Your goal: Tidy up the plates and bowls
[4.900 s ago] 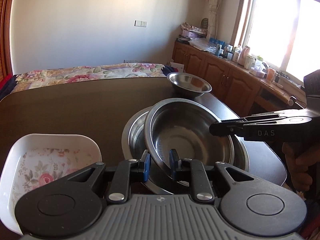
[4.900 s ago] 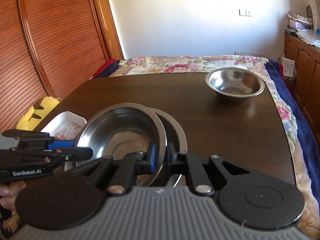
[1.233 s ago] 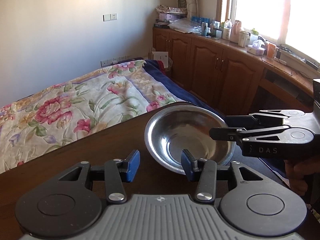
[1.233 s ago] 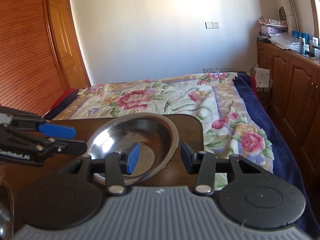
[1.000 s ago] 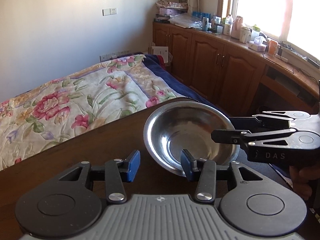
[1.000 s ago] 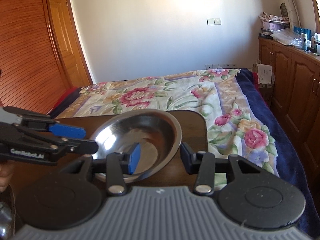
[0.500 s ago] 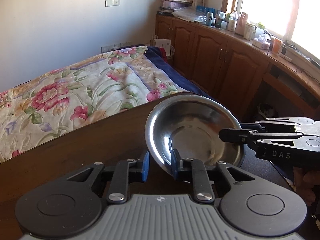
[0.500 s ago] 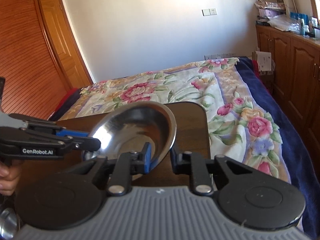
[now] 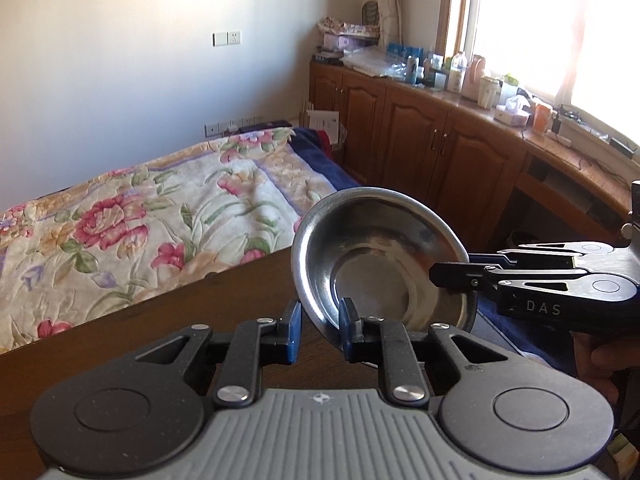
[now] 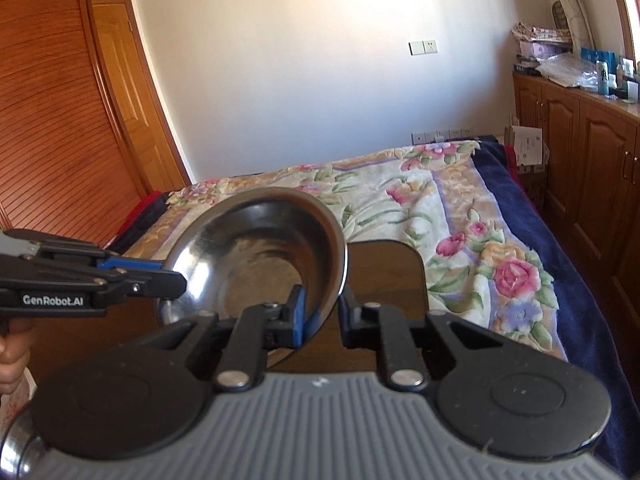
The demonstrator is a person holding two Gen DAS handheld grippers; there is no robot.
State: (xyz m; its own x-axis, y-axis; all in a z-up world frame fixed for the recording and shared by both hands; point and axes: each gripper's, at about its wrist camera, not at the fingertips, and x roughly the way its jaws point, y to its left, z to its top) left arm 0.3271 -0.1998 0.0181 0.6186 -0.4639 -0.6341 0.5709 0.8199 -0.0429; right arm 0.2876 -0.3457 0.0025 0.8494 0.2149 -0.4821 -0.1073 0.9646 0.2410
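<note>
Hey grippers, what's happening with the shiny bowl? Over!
Left gripper and right gripper both clamped on steel bowl rim. Bowl tilted, lifted off wooden table. Nothing in the way.

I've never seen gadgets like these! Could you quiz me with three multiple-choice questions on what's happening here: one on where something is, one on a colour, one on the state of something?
1. Where is the steel bowl?
A. flat on the bed
B. lifted above the table edge
C. on the cabinet counter

2. What colour are the pads on the gripper fingers?
A. blue
B. red
C. yellow

3. How is the bowl held?
A. by nothing
B. by one gripper only
C. by both, the left gripper and right gripper each on its rim

Answers: 1 B, the bowl hangs tilted with the table below it. 2 A, blue pads show in both views. 3 C, each view shows fingers closed on the rim.
</note>
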